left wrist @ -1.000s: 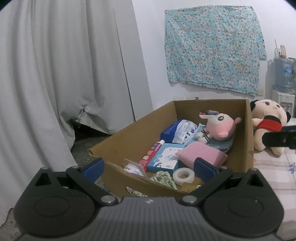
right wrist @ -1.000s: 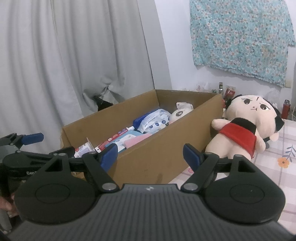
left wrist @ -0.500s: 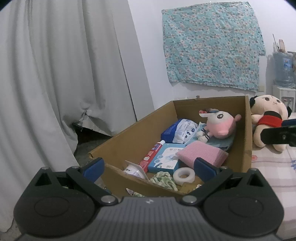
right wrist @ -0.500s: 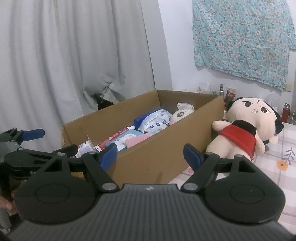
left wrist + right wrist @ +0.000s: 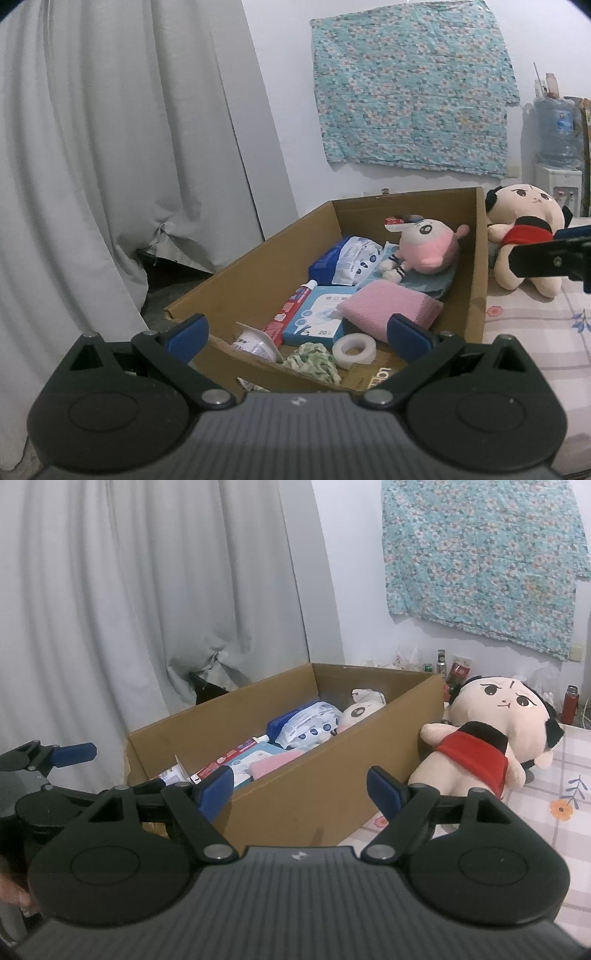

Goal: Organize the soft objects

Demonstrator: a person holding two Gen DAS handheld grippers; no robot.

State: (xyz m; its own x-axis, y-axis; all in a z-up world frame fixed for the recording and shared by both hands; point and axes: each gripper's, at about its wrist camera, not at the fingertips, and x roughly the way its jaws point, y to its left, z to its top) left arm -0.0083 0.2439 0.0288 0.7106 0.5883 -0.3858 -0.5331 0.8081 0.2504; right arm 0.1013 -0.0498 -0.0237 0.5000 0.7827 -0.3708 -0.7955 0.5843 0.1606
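Box (image 5: 280,254) ahead of me, big doll (image 5: 491,738) outside its right wall.
Inside I see a small plush (image 5: 428,247) at the back, sponge (image 5: 388,306) and tape roll (image 5: 354,350) nearer; curtain (image 5: 110,166) behind left.

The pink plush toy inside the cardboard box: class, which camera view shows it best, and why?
The left wrist view. It looks down into the cardboard box, so the pink plush toy shows its face, pink body and striped foot. In the right wrist view the box wall hides all but part of its head.
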